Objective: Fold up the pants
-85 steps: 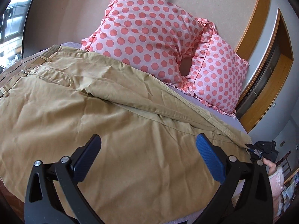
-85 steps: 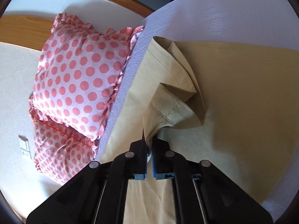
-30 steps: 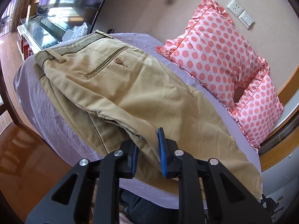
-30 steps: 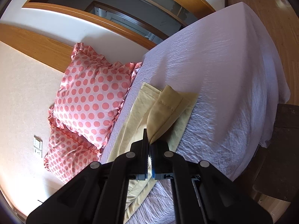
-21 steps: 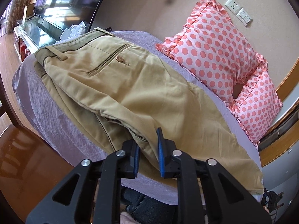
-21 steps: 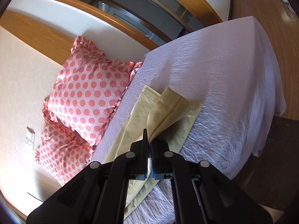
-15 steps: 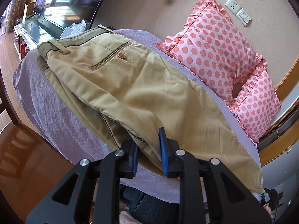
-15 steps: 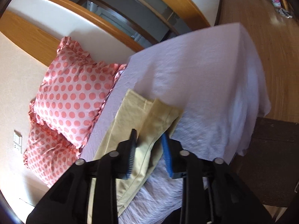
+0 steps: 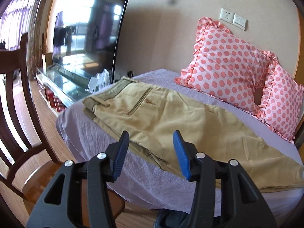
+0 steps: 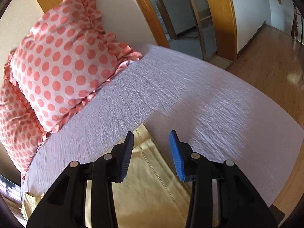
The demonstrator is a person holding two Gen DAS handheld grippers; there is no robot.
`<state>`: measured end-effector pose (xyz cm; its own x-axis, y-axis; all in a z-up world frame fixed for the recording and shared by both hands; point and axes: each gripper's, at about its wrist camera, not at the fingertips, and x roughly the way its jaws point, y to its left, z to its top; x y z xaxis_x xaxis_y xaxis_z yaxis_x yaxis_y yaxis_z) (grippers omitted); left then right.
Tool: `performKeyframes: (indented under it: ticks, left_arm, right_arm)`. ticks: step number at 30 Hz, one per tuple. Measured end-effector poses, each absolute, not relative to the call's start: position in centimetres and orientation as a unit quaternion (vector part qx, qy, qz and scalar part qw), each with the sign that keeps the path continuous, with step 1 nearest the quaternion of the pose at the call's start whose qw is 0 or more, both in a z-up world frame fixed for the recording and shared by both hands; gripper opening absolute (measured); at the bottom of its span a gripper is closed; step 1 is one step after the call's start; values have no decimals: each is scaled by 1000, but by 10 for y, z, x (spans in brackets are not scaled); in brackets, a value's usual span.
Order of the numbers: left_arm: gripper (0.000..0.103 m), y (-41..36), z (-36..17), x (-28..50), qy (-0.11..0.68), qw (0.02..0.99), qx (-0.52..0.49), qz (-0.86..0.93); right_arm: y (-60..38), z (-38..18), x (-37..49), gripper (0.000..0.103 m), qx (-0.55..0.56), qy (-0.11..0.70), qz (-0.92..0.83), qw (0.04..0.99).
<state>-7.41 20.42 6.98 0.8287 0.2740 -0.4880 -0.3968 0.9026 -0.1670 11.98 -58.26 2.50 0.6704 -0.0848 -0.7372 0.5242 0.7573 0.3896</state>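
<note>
Left wrist view
Surface: a bed (image 9: 91, 131) under a wrinkled lilac sheet, by a beige wall.
Pants: the tan pants (image 9: 190, 125) lie flat on the sheet, one leg over the other, waistband toward the television, back pocket up, hems toward the right edge.
Left gripper: the left gripper (image 9: 151, 153) hovers over the near edge of the pants, blue pads spread wide, nothing between them.
Room: two pink polka-dot pillows (image 9: 228, 72) lean on the wall; a television (image 9: 89, 38) stands on a glass-topped stand; a dark wooden chair (image 9: 17, 114) stands at left; wall sockets (image 9: 233, 19) sit above the pillows.
Hard to make out: items on the stand are too small to name; no writing is legible.

Right wrist view
Surface: the same lilac sheet (image 10: 190, 95), wooden floor (image 10: 269, 66) beyond.
Pants: only a hem end (image 10: 148, 186) shows, partly behind the fingers and cut off at the frame bottom.
Right gripper: the right gripper (image 10: 152, 153) is above that hem, spread wide and empty.
Room: pillows (image 10: 57, 66) at left, a wood-framed doorway (image 10: 190, 19) behind.
</note>
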Motion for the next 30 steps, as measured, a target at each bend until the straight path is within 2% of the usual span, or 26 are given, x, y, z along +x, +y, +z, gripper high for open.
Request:
performKeyframes:
  ticks: [2,3,4,12,15,17,18,19,21,27,30]
  left_arm:
    - [63,184,80,-74,215,959,-94,156]
    - [64,175,82,-72,214,963,-81,142]
    - [64,168,84,-67,215,965,-73,128]
    - [64,132,69,-23,245,963,-95,52]
    - [65,122,59,-17,257,961,-97,38]
    - [67,121,53,-16,266,958,-98,35]
    - [67,122,50,-16,269,957,-97,37]
    - [67,123,48,-15,272,956,-98,38]
    - [68,127,44,-14,276,955,-101,39]
    - [69,128,35,-7,283,952,-113,22]
    - [70,123,33,-6,286,952,-108,8]
  right_arm:
    - [-580,16,126,39,290,389,-177,856]
    - [-577,15,125,18,283,392,-168,859]
    - [-572,15,123,7,273,390,-157,865]
    - [-557,62,124,3,217,286,-140,923]
    - [-558,44,147,4,190,350,-176,900]
    - [-564,37,144,12,192,372,-222,880]
    - [-567,39,132,22,195,361,-246,878]
    - [-569,44,118,41,199,342,-264,880]
    - [-567,52,86,66,208,305,-279,886]
    - [-560,33,-7,65,322,269,-277,864]
    - [-557,13,-28,59,379,264,-258,849]
